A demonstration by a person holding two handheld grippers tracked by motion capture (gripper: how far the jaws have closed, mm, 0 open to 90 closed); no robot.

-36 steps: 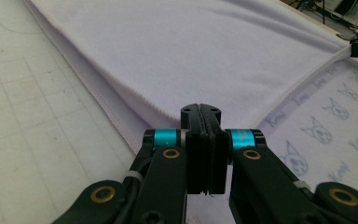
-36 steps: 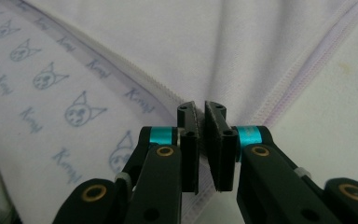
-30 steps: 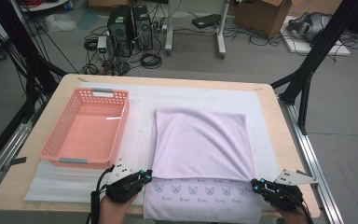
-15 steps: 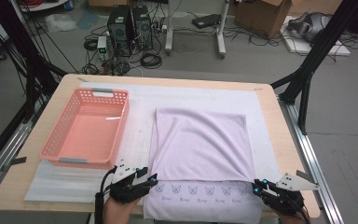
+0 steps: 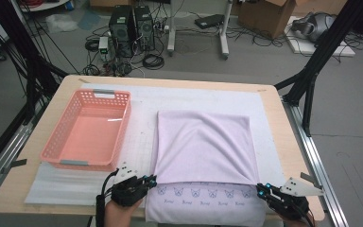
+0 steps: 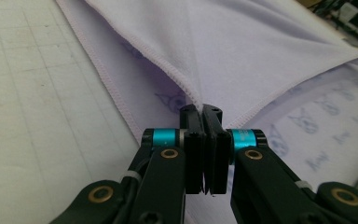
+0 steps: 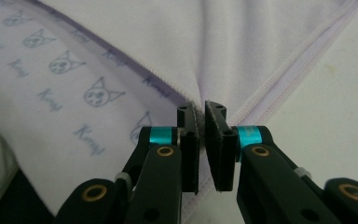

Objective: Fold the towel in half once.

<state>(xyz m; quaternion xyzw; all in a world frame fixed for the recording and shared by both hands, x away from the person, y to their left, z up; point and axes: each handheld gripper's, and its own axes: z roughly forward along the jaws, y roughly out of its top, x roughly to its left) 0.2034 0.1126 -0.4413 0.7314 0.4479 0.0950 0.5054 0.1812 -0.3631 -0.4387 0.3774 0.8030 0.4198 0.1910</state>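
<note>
The lilac cloth (image 5: 203, 149) is lying flat on the white mat (image 5: 142, 142) in the middle of the table (image 5: 42, 194), already folded once so that its plain upper layer is covering most of the printed layer beneath, leaving a band of small cat-face prints (image 5: 208, 193) exposed along the edge nearest the person. In the left gripper view the cloth (image 6: 242, 51) is drawing up into the jaws, which are pressed together on the near left corner of the upper layer, with creases fanning out from the pinch. The right gripper view is showing the same on the other side: the stitched hem of the cloth (image 7: 261, 42) is running into jaws that are standing nearly closed with the fabric caught between them (a thin slit is remaining at the tips). From above, the left gripper (image 5: 147, 180) and the right gripper (image 5: 263, 190) are sitting at the two near corners of the folded layer, low over the table, each pinching its corner. Judged from this, the first fold looks done and both corners are secured; what seems left is carrying that edge over for another fold, smoothing it, and probably moving the cloth to the pink basket (image 5: 87, 130), which is standing empty just to the left of the cloth on the mat. Beyond the table, computer towers (image 5: 132, 23) and cables are crowding the floor.
</note>
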